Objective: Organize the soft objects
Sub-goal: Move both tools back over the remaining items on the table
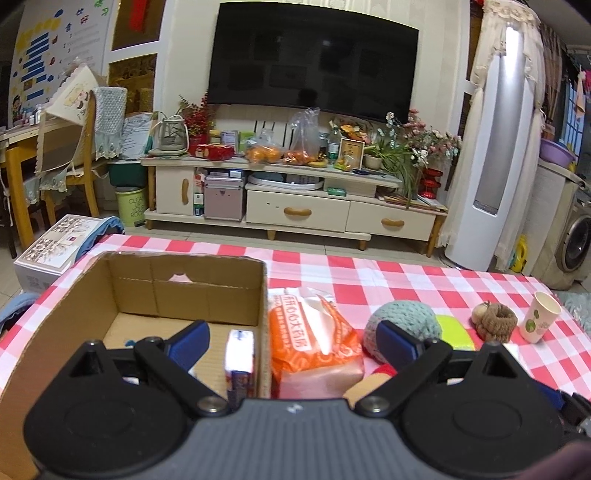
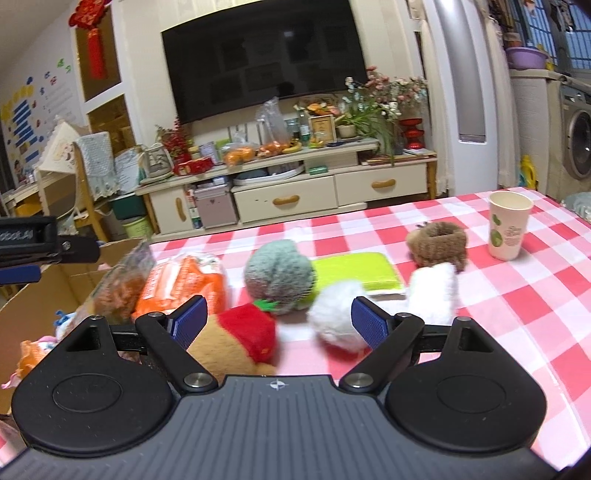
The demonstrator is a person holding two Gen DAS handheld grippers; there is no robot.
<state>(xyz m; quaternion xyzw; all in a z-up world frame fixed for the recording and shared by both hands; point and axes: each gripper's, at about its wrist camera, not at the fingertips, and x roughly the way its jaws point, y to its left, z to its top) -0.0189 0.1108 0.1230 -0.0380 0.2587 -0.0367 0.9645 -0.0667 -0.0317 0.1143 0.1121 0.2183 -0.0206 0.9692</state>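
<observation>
Soft toys spread on the checkered counter (image 2: 517,295)

A red-and-tan plush toy (image 2: 236,339) and white fluffy toy (image 2: 336,314) lie between the right tool (image 2: 279,321) fingers, spread wide, gripping nothing. Left tool (image 1: 291,341), also wide apart, straddles the cardboard box (image 1: 184,291) wall.

- A lived-in home living room, with a large dark television (image 1: 314,62) on the far wall.
- Beneath it a cream TV cabinet (image 1: 291,192) with wooden drawer handles, crowded with bagged oranges (image 1: 264,153), bottles, a framed picture (image 1: 351,149) and flowers (image 1: 424,140).
- A tall white standing air conditioner (image 1: 498,140) at far right, lace curtain draped over it.
- A washing machine (image 2: 578,144) at the right edge.
- A wooden chair (image 1: 70,158) and a children's wall chart (image 1: 55,48) at far left.
- A red Chinese knot ornament (image 2: 92,33) hanging on the wall.
- The near tabletop (image 1: 406,273) wears a pink-and-white checked cloth.
</observation>
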